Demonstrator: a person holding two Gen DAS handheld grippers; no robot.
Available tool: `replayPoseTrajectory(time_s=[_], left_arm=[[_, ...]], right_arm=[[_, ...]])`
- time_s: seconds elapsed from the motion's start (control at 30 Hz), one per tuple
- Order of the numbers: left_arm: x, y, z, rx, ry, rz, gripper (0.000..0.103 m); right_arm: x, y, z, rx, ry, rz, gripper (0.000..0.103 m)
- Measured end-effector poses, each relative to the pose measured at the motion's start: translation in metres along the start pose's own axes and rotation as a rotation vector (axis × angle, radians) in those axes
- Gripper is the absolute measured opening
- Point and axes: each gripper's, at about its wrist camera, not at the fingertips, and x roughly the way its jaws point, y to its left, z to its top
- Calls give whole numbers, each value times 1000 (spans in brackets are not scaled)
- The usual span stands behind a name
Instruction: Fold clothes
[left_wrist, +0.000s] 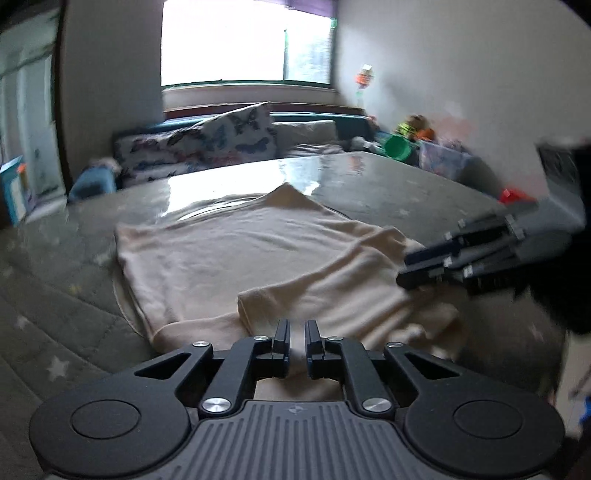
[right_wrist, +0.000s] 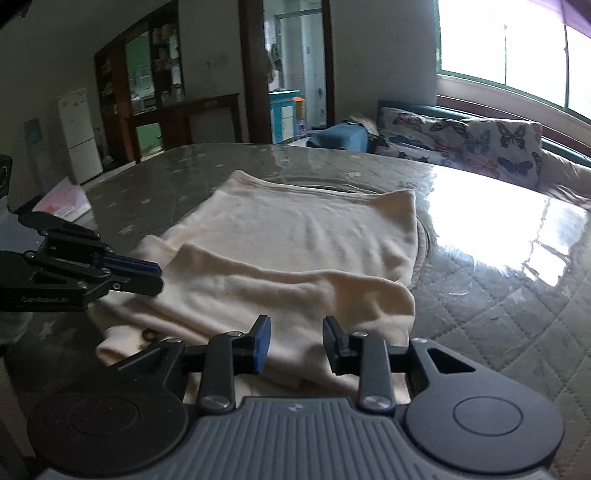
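Jaws of both the left gripper (left_wrist: 296, 341) and right gripper (right_wrist: 296, 341) stand released over the cream garment (right_wrist: 295, 236), half-folded on the desk (right_wrist: 480, 295); next fold needs fresh hold.

cream garment on a quilted table

a grey quilted, star-printed table (right_wrist: 498, 314) under a glossy clear cover carries one cream garment (right_wrist: 295, 236), partly folded, its near edge doubled over.

Cream garment (right_wrist: 295, 236): near edge hidden beneath right gripper (right_wrist: 296, 341) body. Other gripper beside its fingers motion-blurred, rear cut off. Toys far beyond fingertips too blurred to identify.
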Motion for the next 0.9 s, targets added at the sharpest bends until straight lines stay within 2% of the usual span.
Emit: replayPoseTrajectory(time_s=[0.03,0.1,0.2,0.3,0.4,0.57,0.9], left_arm=[[-7,-2,-3,27,4,-17,16],[-18,-9,-10,89,5,-45,29],[-31,-23,-19,204,6,-80,32],[-34,-38,-29,304,13,-74,38],[-30,-51,-35,395,6,-51,38],[-28,-60,-40,469,-1,-41,38],[-23,-58,-42,514,0,-41,38]], right_arm=[[-6,2,-1,-24,5,0,31],[-15,5,-3,-68,17,-1,32],[-25,9,-8,-127,47,-1,33],[-31,14,-14,-179,63,-5,34],[-33,17,-18,-206,75,-9,36],[-36,17,-22,-222,85,-15,37],[-35,18,-28,-272,115,-20,39]])
